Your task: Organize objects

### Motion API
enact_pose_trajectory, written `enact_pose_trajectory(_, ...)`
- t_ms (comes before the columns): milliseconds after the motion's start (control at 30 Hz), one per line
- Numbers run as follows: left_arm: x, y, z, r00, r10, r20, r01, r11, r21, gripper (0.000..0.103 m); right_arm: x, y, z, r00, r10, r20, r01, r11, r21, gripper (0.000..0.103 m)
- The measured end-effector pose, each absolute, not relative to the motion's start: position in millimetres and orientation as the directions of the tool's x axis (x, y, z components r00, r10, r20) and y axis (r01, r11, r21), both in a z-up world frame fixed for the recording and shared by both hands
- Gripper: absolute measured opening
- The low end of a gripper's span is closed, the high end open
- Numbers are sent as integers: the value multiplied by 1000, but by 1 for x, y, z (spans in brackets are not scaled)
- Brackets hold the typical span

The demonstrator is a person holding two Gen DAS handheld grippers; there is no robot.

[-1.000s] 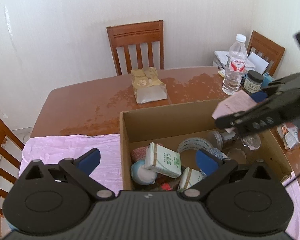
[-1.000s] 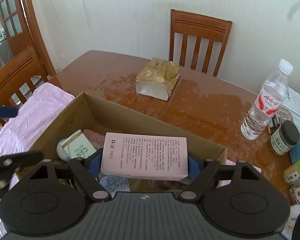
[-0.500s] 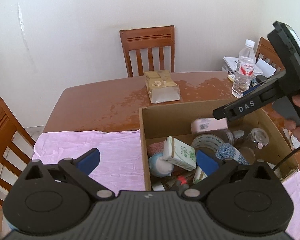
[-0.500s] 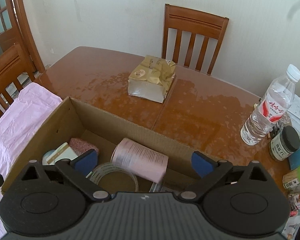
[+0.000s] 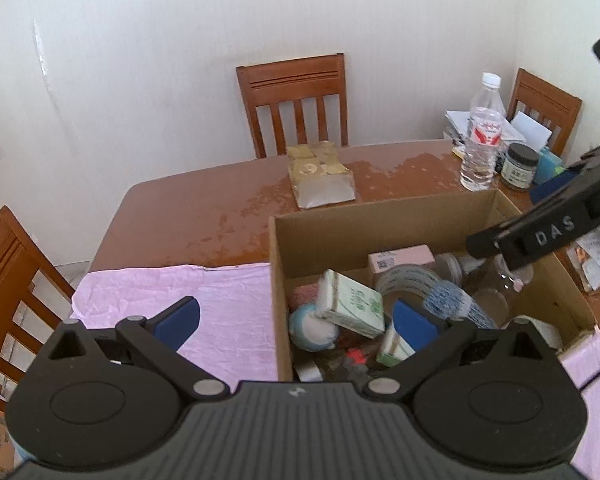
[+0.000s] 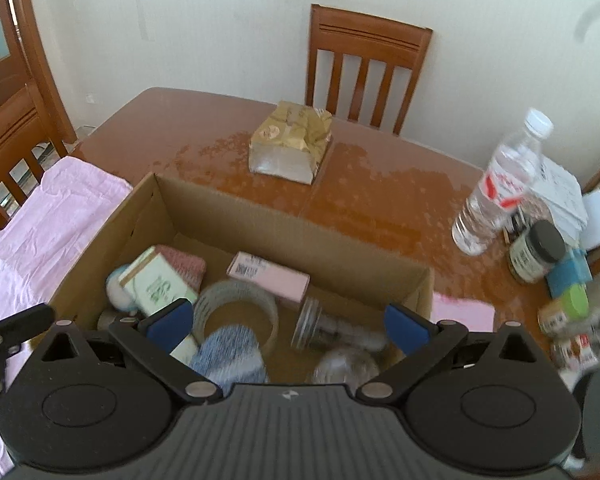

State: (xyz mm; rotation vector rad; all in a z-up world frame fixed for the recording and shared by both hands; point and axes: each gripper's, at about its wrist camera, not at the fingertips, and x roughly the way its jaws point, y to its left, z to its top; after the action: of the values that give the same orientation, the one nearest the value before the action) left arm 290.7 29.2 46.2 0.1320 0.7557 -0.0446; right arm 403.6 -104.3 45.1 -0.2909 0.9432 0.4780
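Note:
An open cardboard box (image 5: 380, 220) (image 6: 292, 232) stands on a brown table. A pink box (image 5: 402, 258) (image 6: 268, 276) lies inside by the far wall, among a green-and-white carton (image 5: 350, 304) (image 6: 156, 280), a tape roll (image 6: 236, 312), a blue knit piece (image 6: 230, 354) and a glass jar (image 6: 328, 328). My right gripper (image 6: 288, 322) hangs above the box interior, wide open with nothing between its pads. One of its fingers (image 5: 540, 236) shows at the right of the left wrist view. My left gripper (image 5: 296, 320) is open and empty, straddling the box's left wall from above.
A gold-wrapped package (image 5: 322, 180) (image 6: 290, 148) sits behind the box. A water bottle (image 6: 500, 188), a dark-lidded jar (image 6: 536, 250), papers and small containers crowd the right end. A pink cloth (image 5: 172, 300) (image 6: 40, 220) lies under the box. Wooden chairs surround the table.
My right gripper opened and let go of the pink box, which dropped into the cardboard box and settled by its far wall. The left gripper stayed open and barely moved.

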Motion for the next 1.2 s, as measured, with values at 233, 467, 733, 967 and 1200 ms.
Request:
enact_pose_trajectory(233, 275, 19, 27, 670, 29, -742, 63, 993, 96, 102, 358, -124, 35, 503, 227, -834, -448, 894, -27, 103)
enact_pose_trajectory(467, 259, 20, 12, 576, 17, -817, 41, 998, 50, 102, 317, -136, 15, 489, 158, -858, -356, 934, -31, 103)
enact_pose_trajectory(733, 251, 17, 23, 538, 12, -843, 36, 999, 37, 102, 287, -138, 20, 460, 136, -877, -298, 955, -8, 103)
enact_pose_trajectory(967, 248, 16, 38, 533, -2, -846, 44, 999, 26, 102, 281, -138, 33, 458, 141, -878, -283, 959, 7, 103)
enact_pose_trajectory(1200, 248, 16, 42, 529, 0, -849, 41, 999, 25, 102, 283, -146, 39, 451, 171, -876, -242, 968, 65, 103)
